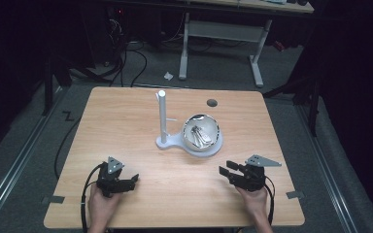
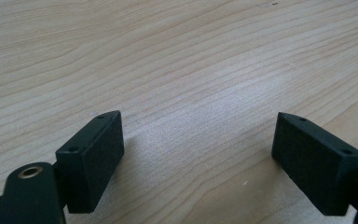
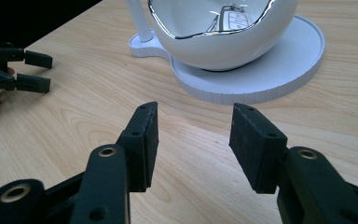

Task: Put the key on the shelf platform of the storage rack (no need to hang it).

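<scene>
Resting low on the table (image 1: 126,121), both grippers sit unclenched and empty, the left gripper (image 2: 198,154) over bare wood and the right gripper (image 3: 193,140) aimed at the bowl (image 3: 223,42) just ahead, its keys (image 3: 235,19) inside, likely awaiting pickup.

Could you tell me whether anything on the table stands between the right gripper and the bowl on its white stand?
Nothing visible does. The right gripper, jaws apart and empty, faces the bowl across bare table. The white stand under the bowl is nearest; its post rises to the bowl's left.
</scene>
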### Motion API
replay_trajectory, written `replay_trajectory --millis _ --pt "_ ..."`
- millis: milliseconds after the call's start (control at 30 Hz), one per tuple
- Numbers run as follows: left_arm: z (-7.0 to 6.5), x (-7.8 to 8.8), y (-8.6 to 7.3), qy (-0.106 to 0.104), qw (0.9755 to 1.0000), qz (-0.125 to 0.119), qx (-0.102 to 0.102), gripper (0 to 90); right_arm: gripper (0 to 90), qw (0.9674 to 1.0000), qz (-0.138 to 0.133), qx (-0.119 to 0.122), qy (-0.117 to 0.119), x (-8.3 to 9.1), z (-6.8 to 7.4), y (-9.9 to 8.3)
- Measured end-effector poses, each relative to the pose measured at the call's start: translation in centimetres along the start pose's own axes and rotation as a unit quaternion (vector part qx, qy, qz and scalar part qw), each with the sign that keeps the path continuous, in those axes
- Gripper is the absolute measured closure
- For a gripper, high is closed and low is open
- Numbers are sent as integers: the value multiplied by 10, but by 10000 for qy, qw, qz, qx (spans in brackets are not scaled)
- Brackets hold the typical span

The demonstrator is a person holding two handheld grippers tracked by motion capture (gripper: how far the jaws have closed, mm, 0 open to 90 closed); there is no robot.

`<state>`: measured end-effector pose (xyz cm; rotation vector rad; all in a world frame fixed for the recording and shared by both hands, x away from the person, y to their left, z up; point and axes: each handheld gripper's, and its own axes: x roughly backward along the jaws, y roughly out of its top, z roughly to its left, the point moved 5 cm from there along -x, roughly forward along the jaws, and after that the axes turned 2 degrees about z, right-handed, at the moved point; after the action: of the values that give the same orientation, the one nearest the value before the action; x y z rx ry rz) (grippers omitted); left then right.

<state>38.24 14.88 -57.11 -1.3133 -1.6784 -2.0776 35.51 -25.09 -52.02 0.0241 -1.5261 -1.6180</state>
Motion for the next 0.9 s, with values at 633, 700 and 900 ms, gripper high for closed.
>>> replay_trajectory --millis 633,700,900 --pt "0 0 0 0 10000 1 0 171 519 9993 313 207 69 -28 20 -12" --pt "0 0 0 0 10000 2 -1 171 519 9992 323 232 60 -28 21 -13" --pt "0 0 0 0 10000 1 0 171 514 9978 496 425 -61 -33 25 -17"
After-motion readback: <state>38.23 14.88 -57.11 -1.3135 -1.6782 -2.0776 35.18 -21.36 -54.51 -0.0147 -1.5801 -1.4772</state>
